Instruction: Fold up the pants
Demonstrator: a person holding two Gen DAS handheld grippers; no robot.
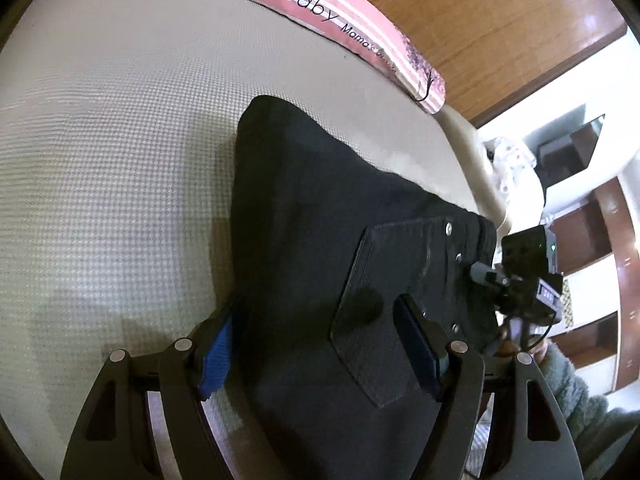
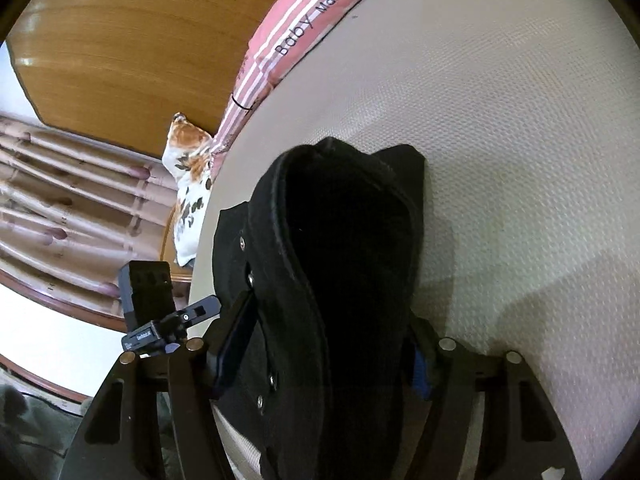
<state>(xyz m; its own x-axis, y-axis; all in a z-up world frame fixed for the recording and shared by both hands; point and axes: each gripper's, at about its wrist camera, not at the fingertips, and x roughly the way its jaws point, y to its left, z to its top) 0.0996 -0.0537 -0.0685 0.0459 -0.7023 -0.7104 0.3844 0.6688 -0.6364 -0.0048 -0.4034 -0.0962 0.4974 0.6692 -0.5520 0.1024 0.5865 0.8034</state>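
Observation:
Black pants [image 1: 320, 216] lie folded on a cream textured mattress [image 1: 120, 140], back pocket [image 1: 384, 312] with metal rivets facing up. My left gripper [image 1: 320, 352] is open, its blue-padded fingers [image 1: 218, 354] straddling the near edge of the pants. My right gripper [image 2: 324, 356] is open too, its fingers [image 2: 234, 354] on either side of the bunched waistband end of the pants [image 2: 344, 240]. The right gripper's body shows in the left wrist view [image 1: 524, 276] at the pants' right edge; the left gripper's body shows in the right wrist view [image 2: 154, 304].
A pink striped blanket [image 1: 352, 20] printed "Baby" lies along the mattress's far edge against a wooden headboard [image 1: 500, 20]. A floral pillow [image 2: 188, 184] and curtains [image 2: 60, 200] are beyond the mattress side. Wooden shelves [image 1: 592, 280] stand at the right.

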